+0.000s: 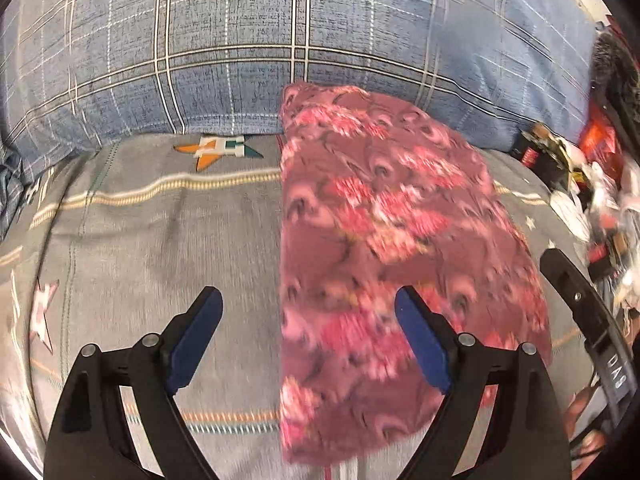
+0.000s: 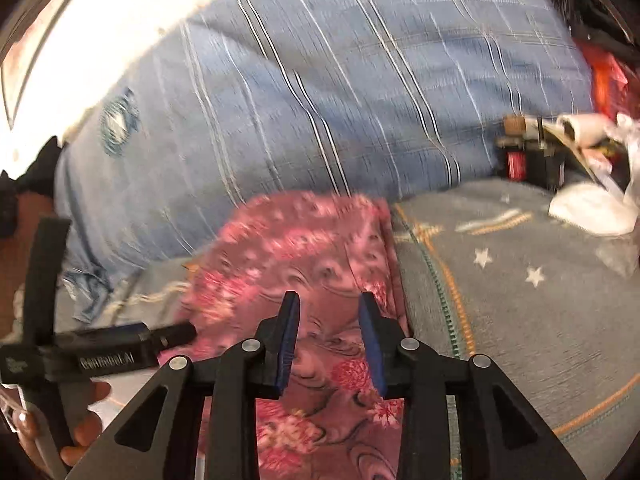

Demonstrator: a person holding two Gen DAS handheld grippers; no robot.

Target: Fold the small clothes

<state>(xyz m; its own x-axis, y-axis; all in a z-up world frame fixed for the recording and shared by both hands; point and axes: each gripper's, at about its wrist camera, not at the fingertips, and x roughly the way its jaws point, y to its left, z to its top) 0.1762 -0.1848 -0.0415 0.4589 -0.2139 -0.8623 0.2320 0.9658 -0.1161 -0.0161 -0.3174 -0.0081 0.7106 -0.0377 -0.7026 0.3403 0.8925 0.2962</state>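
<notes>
Left wrist view shows the left tool (image 1: 308, 308) spread wide and empty above the folded floral garment (image 1: 384, 248), which lies on the grey star-printed bedsheet (image 1: 152, 220) against the blue plaid pillow (image 1: 240, 48). The right tool (image 2: 330, 300) hovers part-open, gripping nothing. Thin, limp, slippery-looking cloth could spring unfolded or drag if snagged.

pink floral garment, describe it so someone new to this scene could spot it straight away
Start at the grey star-print bedspread, below the blue plaid pillow. The pink floral garment lies folded on the bedspread, its far end touching the pillow. It is the only pink, flower-patterned cloth there.
</notes>
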